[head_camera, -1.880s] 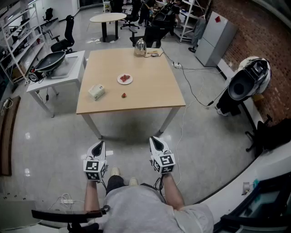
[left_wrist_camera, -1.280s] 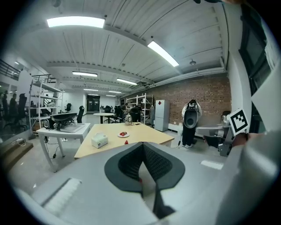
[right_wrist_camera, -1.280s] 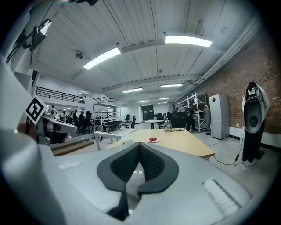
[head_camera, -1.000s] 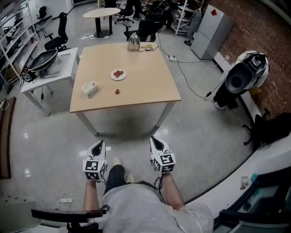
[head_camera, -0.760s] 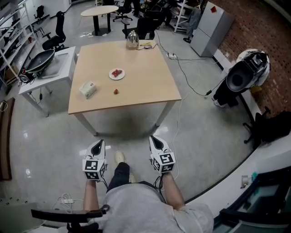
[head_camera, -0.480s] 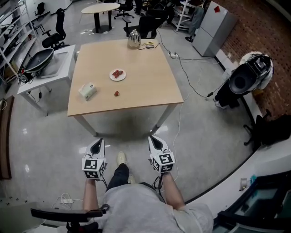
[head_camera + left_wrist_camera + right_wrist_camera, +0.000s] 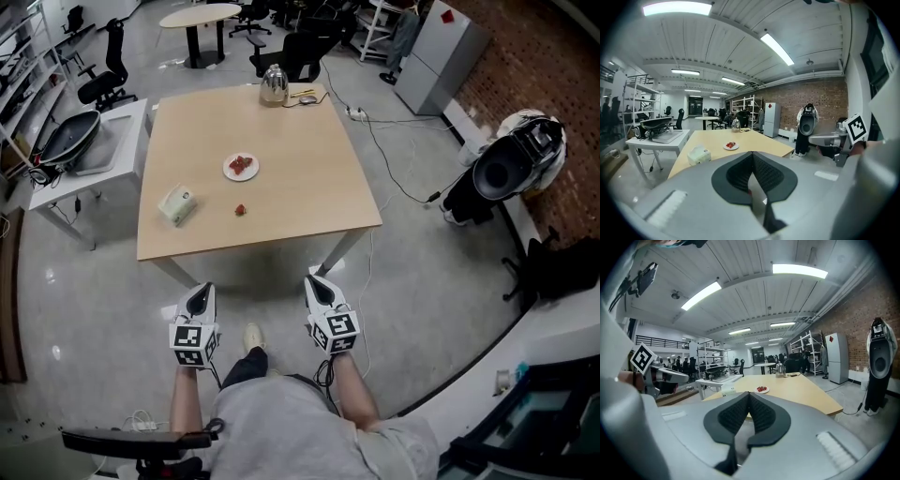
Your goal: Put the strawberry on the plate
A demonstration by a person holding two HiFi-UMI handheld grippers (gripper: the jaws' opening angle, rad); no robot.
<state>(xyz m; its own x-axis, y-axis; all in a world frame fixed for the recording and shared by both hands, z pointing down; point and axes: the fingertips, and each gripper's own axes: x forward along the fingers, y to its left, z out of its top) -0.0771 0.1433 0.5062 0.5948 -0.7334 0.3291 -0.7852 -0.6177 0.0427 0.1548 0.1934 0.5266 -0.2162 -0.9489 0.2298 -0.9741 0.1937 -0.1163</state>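
Right: tissue box (image 7: pixel 176 203) on table (image 7: pixel 309 187), left part. Left gripper (image 7: pixel 200 292) closed, empty, short of table's near edge. Strawberry (image 7: pixel 240 210) on bare tabletop, well ahead of both jaws, near side of plate (image 7: pixel 229 170) (red pieces on it). Strawberry's axis and heading too small to tell. Right gripper (image 7: pixel 315 282) closed, empty.

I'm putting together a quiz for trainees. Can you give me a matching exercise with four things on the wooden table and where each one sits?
Things:
1. kettle
2. plate
3. loose strawberry
4. tissue box

Places:
A. near the left edge of the table
B. at the far edge
C. on bare tabletop, just nearer than the plate
D. mid-table, carrying red fruit

Pairs: 1-B, 2-D, 3-C, 4-A
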